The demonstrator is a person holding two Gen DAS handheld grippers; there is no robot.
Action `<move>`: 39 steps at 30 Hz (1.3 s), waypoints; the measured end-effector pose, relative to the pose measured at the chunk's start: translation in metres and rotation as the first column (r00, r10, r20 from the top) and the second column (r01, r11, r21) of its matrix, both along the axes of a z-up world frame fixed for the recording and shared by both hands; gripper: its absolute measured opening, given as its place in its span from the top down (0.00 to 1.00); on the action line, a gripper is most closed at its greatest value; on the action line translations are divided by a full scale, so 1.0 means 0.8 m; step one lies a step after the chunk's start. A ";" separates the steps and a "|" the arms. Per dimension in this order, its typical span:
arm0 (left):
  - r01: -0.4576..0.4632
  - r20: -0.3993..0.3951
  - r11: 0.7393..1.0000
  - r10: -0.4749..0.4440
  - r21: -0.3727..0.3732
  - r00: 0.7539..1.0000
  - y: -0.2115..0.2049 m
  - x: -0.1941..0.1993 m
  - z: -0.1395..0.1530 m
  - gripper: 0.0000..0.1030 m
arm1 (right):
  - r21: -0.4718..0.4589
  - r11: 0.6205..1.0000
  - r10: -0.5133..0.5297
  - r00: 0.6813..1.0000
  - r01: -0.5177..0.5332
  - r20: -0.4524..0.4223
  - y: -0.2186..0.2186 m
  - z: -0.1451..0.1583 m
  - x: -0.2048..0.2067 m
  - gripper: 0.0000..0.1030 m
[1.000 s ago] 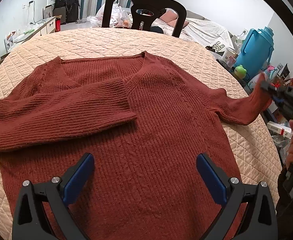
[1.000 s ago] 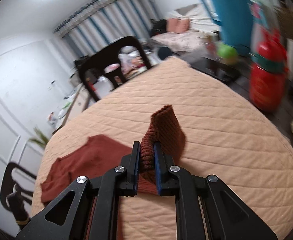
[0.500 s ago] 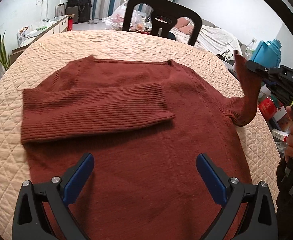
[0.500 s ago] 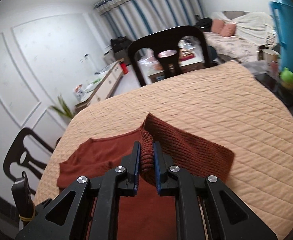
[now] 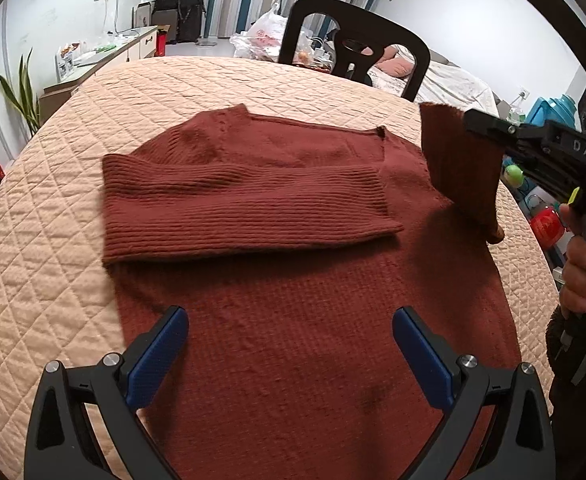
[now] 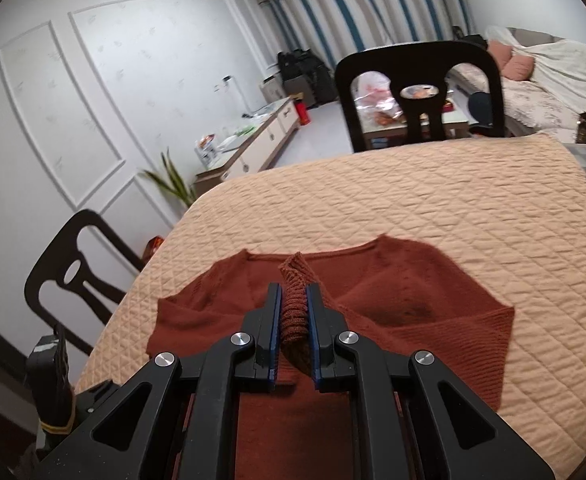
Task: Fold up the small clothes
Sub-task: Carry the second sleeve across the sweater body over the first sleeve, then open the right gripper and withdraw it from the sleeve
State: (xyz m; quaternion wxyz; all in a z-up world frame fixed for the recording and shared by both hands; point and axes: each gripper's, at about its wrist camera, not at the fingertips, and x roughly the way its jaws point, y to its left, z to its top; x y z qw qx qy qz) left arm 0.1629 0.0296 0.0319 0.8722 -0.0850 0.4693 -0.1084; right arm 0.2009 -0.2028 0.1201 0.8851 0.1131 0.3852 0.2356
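item: rust-red knit sweater [image 5: 305, 320], lying front-up at mid table on the quilt, hem toward the left gripper. one sleeve [image 5: 245, 208] already folded flat across the chest. other sleeve [image 5: 459, 168] lifted off the cloth, cuff pinched.

right gripper [image 6: 293, 316]: clenched on the lifted sleeve cuff, knit bunched between the pads, held above the sweater's chest. left gripper [image 5: 291, 346]: released, jaws wide apart, hovering over the lower body w/ nothing between them.

step in hand (judged): 2nd sleeve fold. to do well: carry cuff across the chest approx parallel to the 1st sleeve, keep crease at the shoulder seam, lower till knit lies flat before letting go; don't drag, or the 1st sleeve will shift. left gripper could pin the body nr the hem if fabric creeps. knit is soft and stretchy, so light tension only.

surface: peach quilted cover [image 5: 53, 240] over a rounded table, diamond stitching, some give.

room: black chair [image 5: 353, 52] at far edge, 2nd black chair [image 6: 73, 276] at side; striped curtains [image 6: 357, 8]; low cabinet [image 6: 253, 140] w/ clutter; plant [image 5: 21, 92]; bed [image 6: 533, 92] w/ pink pillows; teal jug [image 5: 549, 108] and red container [image 5: 547, 226] off table's right edge.
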 end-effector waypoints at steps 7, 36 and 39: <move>-0.019 -0.010 1.000 0.019 -0.010 1.000 0.014 -0.001 -0.005 0.00 | 0.006 0.999 0.044 0.998 -0.043 -0.041 0.022 -0.020 0.002 0.88; -0.009 -0.009 1.000 0.008 -0.024 1.000 0.019 -0.001 -0.006 0.00 | 0.053 0.991 0.130 0.979 -0.123 -0.159 0.050 -0.058 -0.013 0.85; -0.009 -0.009 1.000 0.008 -0.024 1.000 0.020 -0.003 -0.006 0.00 | 0.045 0.993 0.117 0.984 -0.112 -0.131 0.036 -0.046 -0.017 0.83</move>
